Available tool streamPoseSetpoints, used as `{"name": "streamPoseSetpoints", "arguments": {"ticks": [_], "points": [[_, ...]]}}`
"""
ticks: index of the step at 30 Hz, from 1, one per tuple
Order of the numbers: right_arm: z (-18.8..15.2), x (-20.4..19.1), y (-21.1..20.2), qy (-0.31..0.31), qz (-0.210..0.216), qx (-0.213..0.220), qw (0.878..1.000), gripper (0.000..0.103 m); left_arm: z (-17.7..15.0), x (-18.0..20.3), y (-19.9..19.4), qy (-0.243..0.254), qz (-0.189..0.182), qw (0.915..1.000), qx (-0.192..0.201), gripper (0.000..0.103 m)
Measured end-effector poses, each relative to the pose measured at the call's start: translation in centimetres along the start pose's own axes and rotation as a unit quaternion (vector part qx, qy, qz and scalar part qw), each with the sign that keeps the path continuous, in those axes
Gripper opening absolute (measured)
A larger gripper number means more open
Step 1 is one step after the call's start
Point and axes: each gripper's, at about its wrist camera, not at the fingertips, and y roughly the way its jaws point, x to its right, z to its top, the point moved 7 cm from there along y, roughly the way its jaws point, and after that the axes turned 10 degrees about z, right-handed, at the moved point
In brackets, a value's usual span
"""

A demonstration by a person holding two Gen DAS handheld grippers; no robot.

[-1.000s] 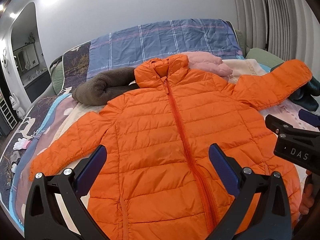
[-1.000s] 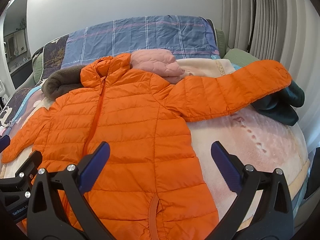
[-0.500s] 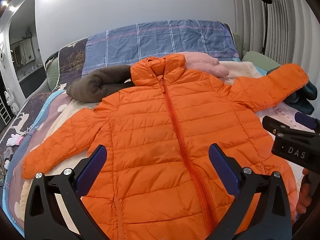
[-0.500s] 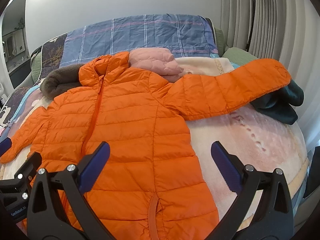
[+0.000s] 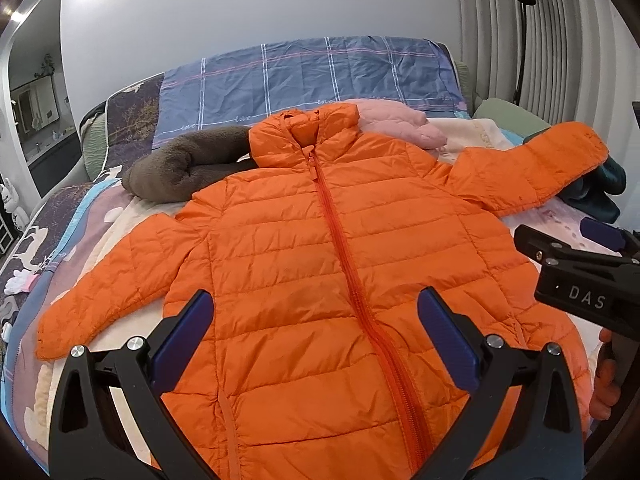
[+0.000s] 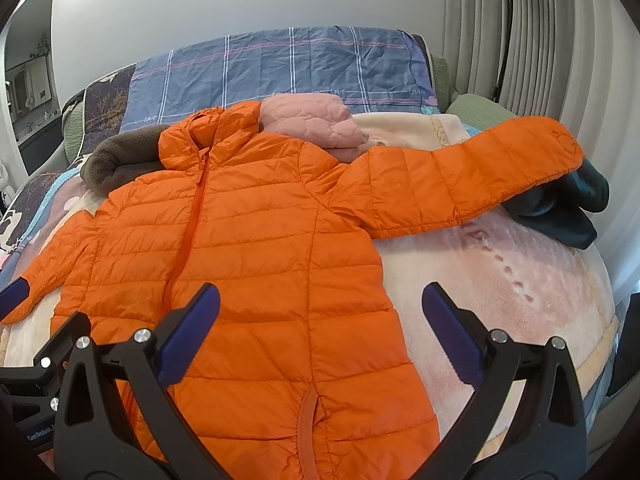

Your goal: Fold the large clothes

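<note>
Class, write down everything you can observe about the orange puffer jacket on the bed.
The orange puffer jacket lies face up and spread flat on the bed's cream blanket, unfolded. It is quilted in horizontal bands, shiny like nylon, zipped fully closed to the collar. One sleeve angles down towards the bed edge; the other stretches out over a dark teal garment. Its collar overlaps a brown fleece and a pink quilted garment. Neither open tool touches it.

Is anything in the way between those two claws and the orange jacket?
Nothing visible. The left gripper and right gripper hang open above the orange jacket, with no other item between.
</note>
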Motion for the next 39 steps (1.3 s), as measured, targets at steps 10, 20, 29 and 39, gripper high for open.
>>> {"name": "streamPoseSetpoints", "arguments": {"ticks": [10, 20, 29, 39], "points": [[-0.12, -0.03, 0.15, 0.000, 0.001, -0.001, 1.000, 0.101, -0.03, 0.13, -0.12, 0.005, 0.001, 1.0000, 0.004, 0.102], [-0.51, 0.04, 0.45, 0.001, 0.004, -0.007, 1.000, 0.101, -0.04, 0.04, -0.11, 0.006, 0.006, 1.0000, 0.004, 0.102], [-0.64, 0.48, 0.47, 0.006, 0.002, -0.011, 1.000, 0.101, -0.24, 0.00, 0.04, 0.007, 0.005, 1.0000, 0.003, 0.102], [-0.53, 0.32, 0.31, 0.003, 0.005, -0.009, 1.000, 0.101, -0.12, 0.04, 0.00, 0.007, 0.005, 1.0000, 0.005, 0.102]]}}
